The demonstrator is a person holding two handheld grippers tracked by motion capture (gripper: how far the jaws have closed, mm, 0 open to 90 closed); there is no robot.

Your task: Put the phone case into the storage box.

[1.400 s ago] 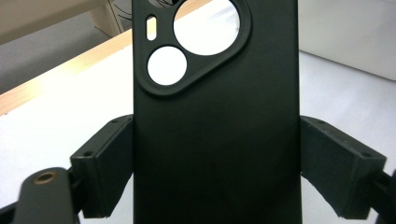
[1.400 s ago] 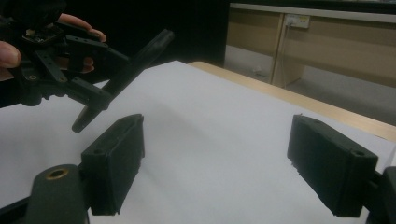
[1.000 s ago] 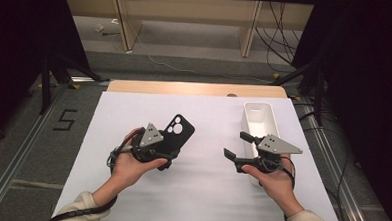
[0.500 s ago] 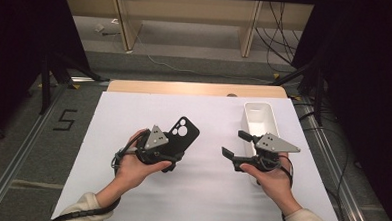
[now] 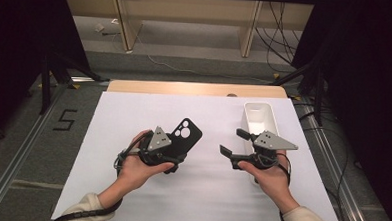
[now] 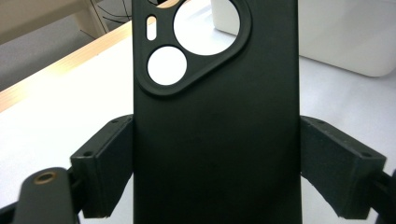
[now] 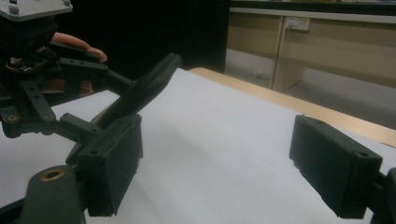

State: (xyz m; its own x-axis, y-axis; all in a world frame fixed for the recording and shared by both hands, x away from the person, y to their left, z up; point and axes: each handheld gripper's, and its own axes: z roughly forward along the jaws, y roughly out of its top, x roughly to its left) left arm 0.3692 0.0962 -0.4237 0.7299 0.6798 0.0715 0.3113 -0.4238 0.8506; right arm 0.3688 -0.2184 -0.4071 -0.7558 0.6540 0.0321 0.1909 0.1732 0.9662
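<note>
**Left clamped on case, right empty**

Your left gripper (image 5: 174,152) grips the black phone case (image 6: 215,116) by its side edges, cutouts toward 1 o'clock. Your right gripper (image 5: 234,143) is spread wide, holding nothing, with the white bin (image 5: 260,118) just behind at 12 o'clock. White table sheet (image 5: 134,113) underneath.

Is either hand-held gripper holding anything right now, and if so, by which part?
The left hand-held gripper holds the black phone case by its two long side edges, below the camera cutout. The right hand-held gripper is open, holding nothing.
</note>
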